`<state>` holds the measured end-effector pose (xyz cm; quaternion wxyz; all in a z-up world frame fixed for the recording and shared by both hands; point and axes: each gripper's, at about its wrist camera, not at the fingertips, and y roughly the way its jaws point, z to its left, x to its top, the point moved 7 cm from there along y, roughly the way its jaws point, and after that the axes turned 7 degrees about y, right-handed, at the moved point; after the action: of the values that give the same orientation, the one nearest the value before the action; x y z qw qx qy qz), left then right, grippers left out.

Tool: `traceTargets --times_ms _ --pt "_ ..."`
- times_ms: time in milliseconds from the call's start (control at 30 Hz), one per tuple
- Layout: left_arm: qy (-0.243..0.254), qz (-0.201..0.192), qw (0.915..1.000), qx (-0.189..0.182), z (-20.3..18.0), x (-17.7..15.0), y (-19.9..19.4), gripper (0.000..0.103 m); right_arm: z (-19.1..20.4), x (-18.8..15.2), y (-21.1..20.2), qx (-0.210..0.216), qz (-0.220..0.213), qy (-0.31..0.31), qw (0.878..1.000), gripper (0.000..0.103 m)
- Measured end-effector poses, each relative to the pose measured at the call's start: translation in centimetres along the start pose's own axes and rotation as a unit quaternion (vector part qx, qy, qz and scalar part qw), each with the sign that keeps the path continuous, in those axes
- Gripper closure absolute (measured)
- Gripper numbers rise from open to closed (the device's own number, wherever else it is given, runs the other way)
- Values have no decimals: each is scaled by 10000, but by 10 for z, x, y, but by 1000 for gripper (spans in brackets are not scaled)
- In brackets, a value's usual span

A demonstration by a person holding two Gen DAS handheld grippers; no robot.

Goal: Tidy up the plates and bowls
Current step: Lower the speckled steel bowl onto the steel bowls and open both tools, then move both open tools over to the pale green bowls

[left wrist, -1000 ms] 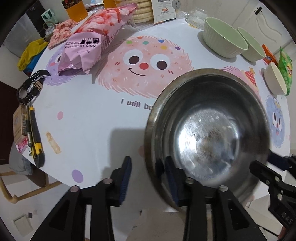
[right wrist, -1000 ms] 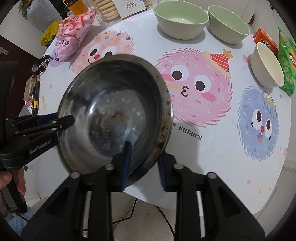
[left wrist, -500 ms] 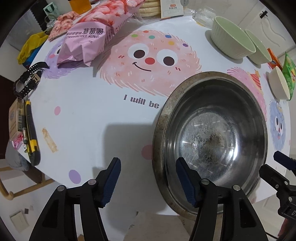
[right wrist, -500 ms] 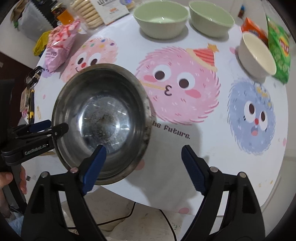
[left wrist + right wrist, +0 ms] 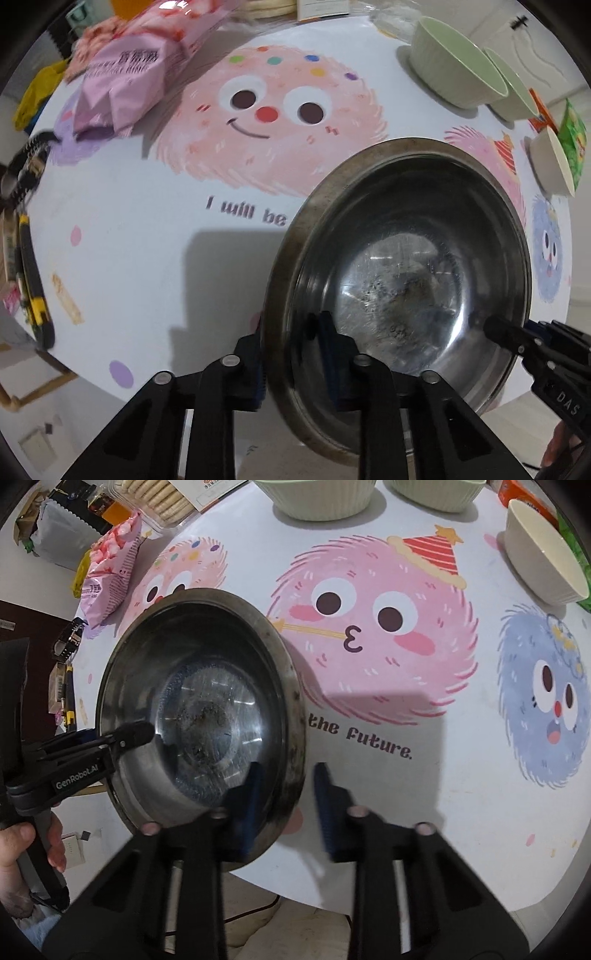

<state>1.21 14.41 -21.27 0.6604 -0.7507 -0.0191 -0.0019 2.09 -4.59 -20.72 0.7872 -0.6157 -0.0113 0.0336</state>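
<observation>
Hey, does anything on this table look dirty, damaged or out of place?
Yes. The steel bowl at the table's near edge has dark crusty residue on its bottom and brown specks along its rim, unlike the clean-looking green bowl.

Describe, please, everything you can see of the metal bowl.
The metal bowl is round, wide and shallow, of dull steel with a tarnished, speckled rim and dark residue on its scratched bottom. It sits upright and empty near the table edge. The left gripper and the right gripper each straddle the rim on opposite sides, their jaws having just been closing on it.
</observation>
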Motion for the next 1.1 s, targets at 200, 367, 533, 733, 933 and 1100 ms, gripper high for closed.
traceTargets --times_ms 200,367,533,733,933,1100 --pt "166 -107 9998 -12 -9 10 -2 80 -1 5 -4 -82 -150 -128 9998 85" --pt "438 -257 9987 17 -26 31 -8 80 -11 18 -17 -145 -382 -12 9992 85" --pt "625 -336 9974 109 -42 56 -7 80 -27 32 -21 -206 -489 126 9985 85" --pt "707 -275 9971 88 -49 69 -2 80 -38 40 -19 -223 -478 263 9983 85" --pt "702 -208 9973 44 -39 63 3 78 -40 41 -18 -194 -446 296 9984 84" --pt "682 -335 9970 178 -29 63 -5 62 -43 45 -30 -234 -536 319 9978 68"
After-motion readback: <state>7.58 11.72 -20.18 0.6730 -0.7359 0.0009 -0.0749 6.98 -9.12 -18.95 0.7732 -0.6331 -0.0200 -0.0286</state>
